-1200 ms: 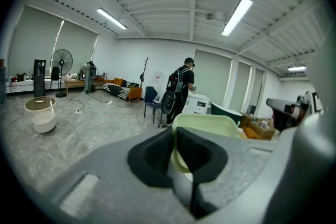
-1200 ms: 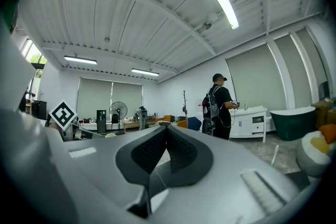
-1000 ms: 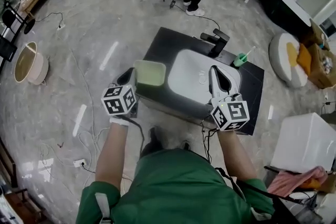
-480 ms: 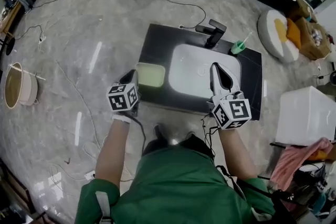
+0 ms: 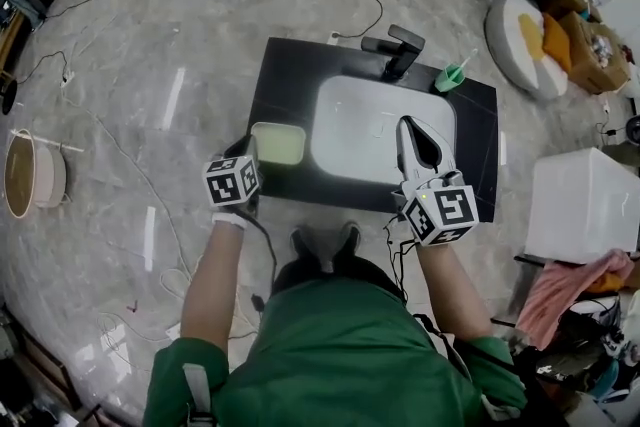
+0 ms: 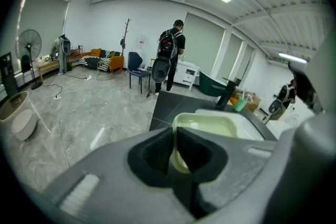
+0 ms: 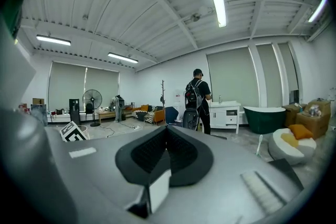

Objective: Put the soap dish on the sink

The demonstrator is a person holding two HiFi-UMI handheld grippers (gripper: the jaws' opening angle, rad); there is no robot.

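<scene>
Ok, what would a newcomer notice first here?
The pale green soap dish, pinched at its rim by the left claw, is over the black counter just left of the white sink. The right claw is shut and empty above the sink's right side. A green cup stands beside the black tap.

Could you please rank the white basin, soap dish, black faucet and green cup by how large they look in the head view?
1. white basin
2. soap dish
3. black faucet
4. green cup
Dish and faucet are close: the faucet is longer but thinner.
</scene>
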